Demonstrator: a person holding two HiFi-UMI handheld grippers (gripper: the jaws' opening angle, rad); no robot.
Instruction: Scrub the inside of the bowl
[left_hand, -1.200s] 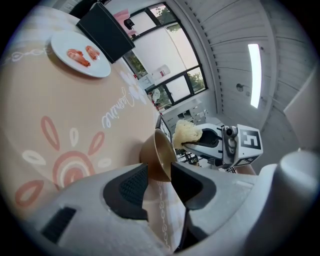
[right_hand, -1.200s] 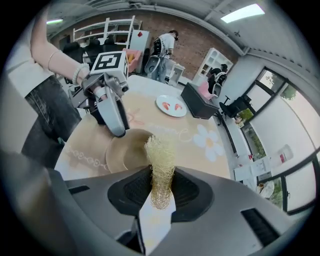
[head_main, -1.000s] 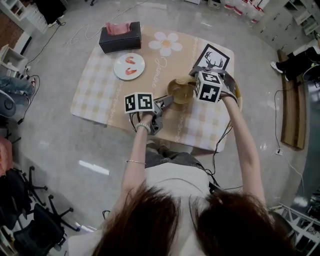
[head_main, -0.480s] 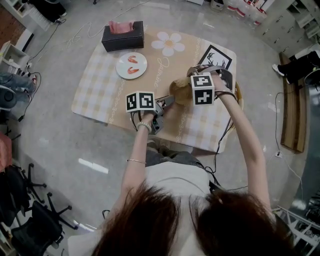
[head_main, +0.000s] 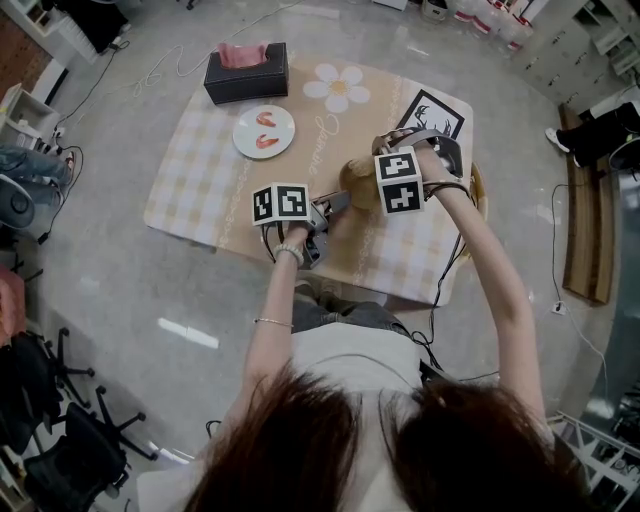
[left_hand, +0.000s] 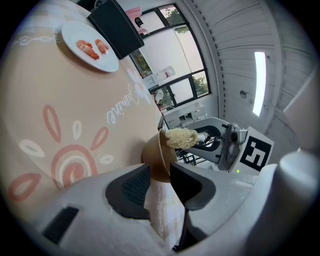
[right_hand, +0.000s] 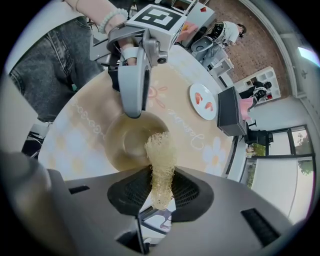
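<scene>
1. Compared with a second ago, the right gripper (right_hand: 161, 192) has moved left in the head view. Its marker cube now covers most of the brown bowl (head_main: 353, 176), whose open top showed plainly before.
2. The left gripper (head_main: 335, 203) has not moved. Its jaws are closed on the rim of the bowl nearest the person.
3. The right gripper's jaws are pinched on a pale, fibrous scrubber (right_hand: 161, 162), which sticks out beyond them.
4. The bowl stands on the table (head_main: 200, 170), near the edge by the person and between the two grippers. The scrubber's tip is at the bowl's mouth, over the inner wall. Whether it touches cannot be told. Nothing else shows inside the bowl.
5. Farther back on the table, a white plate (head_main: 264, 131) holds two pink-orange pieces that look like shrimp.
6. Behind the plate, a black box (head_main: 245, 72) has something pink poking out of its top.
</scene>
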